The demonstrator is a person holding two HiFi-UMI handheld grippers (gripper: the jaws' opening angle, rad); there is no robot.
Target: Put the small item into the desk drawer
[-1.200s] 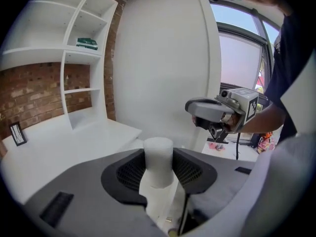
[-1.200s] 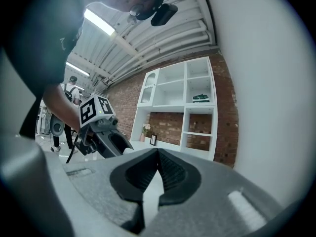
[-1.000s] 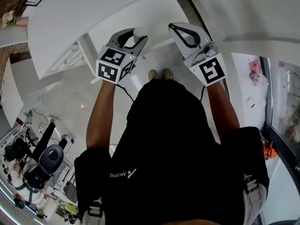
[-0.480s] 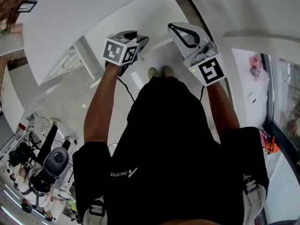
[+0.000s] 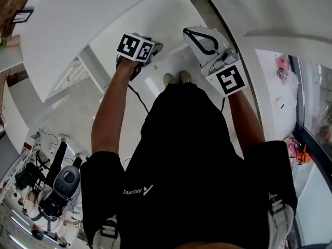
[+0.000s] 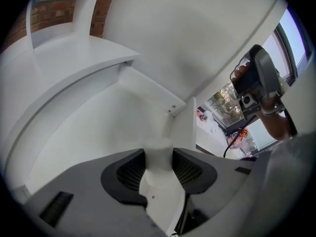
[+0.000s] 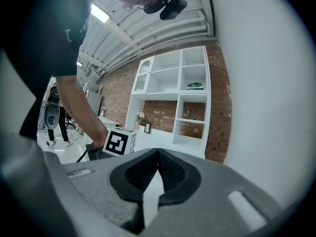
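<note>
Item pinched by the left tongs over the white drawer

The left gripper [image 6: 158,151] is clamped on a small white cylindrical item [image 6: 159,169], which is held upright between the dark ribbed pads [image 6: 129,171], over the pale interior of the desk drawer [image 6: 94,122]. The right gripper [image 7: 158,154] is pressed together at its tips with nothing between them, and it is held by a hand just beside the left one, as seen from the head view. Past the right jaws, the left gripper's marker cube [image 7: 118,142], white shelving [image 7: 177,88] and a brick wall [image 7: 217,107] are seen. The white desk top [image 5: 93,19] is seen ahead of the person's black shirt [image 5: 192,160].
</note>
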